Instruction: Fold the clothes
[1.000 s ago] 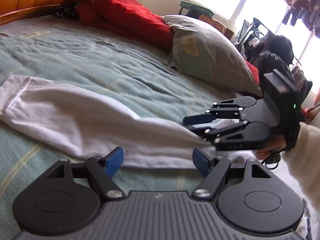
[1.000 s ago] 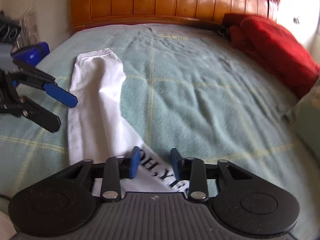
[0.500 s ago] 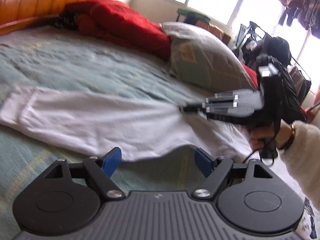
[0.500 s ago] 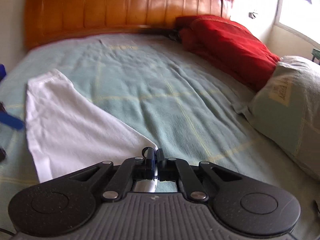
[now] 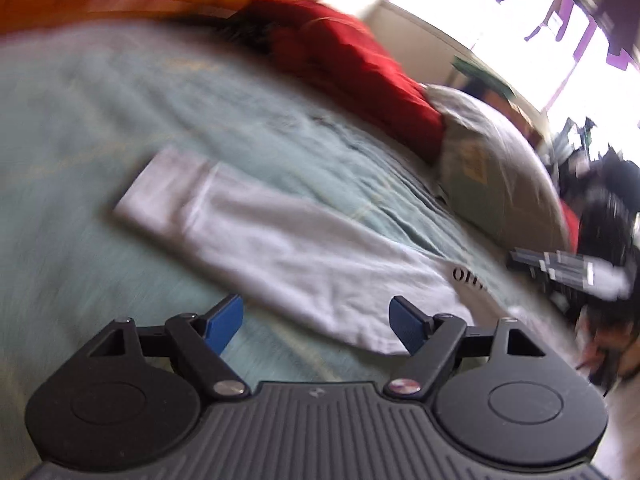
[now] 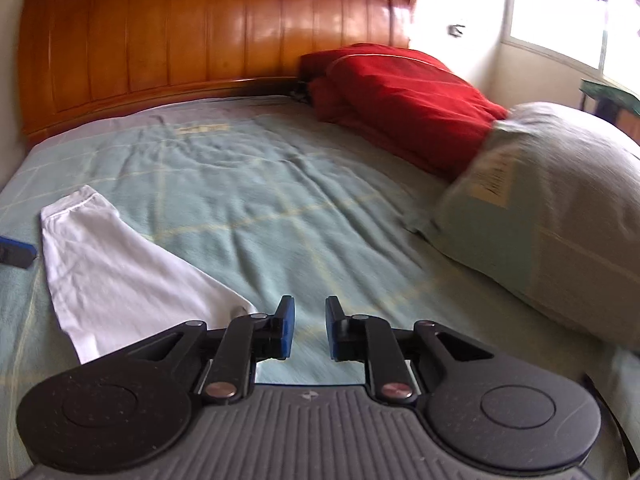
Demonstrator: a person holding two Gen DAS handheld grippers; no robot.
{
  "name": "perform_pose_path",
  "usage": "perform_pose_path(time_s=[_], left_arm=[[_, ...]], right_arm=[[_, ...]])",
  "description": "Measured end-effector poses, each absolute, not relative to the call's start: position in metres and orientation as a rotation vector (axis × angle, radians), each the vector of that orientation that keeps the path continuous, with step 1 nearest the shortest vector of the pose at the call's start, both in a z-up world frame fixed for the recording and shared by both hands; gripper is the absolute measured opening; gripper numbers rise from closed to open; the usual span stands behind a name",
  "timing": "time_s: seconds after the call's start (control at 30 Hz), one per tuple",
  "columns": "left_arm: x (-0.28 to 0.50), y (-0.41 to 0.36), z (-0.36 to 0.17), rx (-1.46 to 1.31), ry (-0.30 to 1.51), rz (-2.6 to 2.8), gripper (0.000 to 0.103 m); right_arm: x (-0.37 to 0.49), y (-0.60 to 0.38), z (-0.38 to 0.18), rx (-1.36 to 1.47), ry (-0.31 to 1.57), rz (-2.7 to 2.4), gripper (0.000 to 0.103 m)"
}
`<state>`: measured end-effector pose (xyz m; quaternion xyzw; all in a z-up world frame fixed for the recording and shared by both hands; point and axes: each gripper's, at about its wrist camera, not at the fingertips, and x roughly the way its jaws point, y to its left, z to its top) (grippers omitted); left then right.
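Left gripper (image 5: pixel 316 322) spread wide and empty, right gripper (image 6: pixel 310 330) parted narrowly, holding nothing

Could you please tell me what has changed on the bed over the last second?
The right gripper closed on the white garment, pulled it over, then let go; its jaws are now open. The left gripper stayed open throughout. The red blanket and pillow did not move.

A wooden headboard (image 6: pixel 208 36) backs the green-blanketed bed (image 6: pixel 256 184); bright windows (image 6: pixel 560 8) light the room.
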<state>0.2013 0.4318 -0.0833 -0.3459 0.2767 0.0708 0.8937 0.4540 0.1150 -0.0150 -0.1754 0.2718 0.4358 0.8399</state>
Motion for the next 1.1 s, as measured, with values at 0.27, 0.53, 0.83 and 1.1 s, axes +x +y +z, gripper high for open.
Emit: perform_pose_path(time_s=[0.27,0.53,0.83,1.1], left_arm=[[0.218,0.476,-0.094,-0.812,0.517,0.280,0.072],[0.229,0.472,-0.093,-0.619,0.568,0.424,0.015],[0.226,0.473,-0.096,-0.617,0.558,0.403,0.016],[0.224,0.475,-0.097,-0.613,0.555,0.387,0.016]], right_arm=[[0.455,0.077,-0.019,-0.346,0.630,0.968,0.022],[0.476,0.071,-0.037,-0.327,0.676,0.980,0.037],[0.428,0.083,-0.066,-0.666,0.539,1.047,0.046],[0.444,0.091,-0.065,-0.694,0.611,1.130,0.043]])
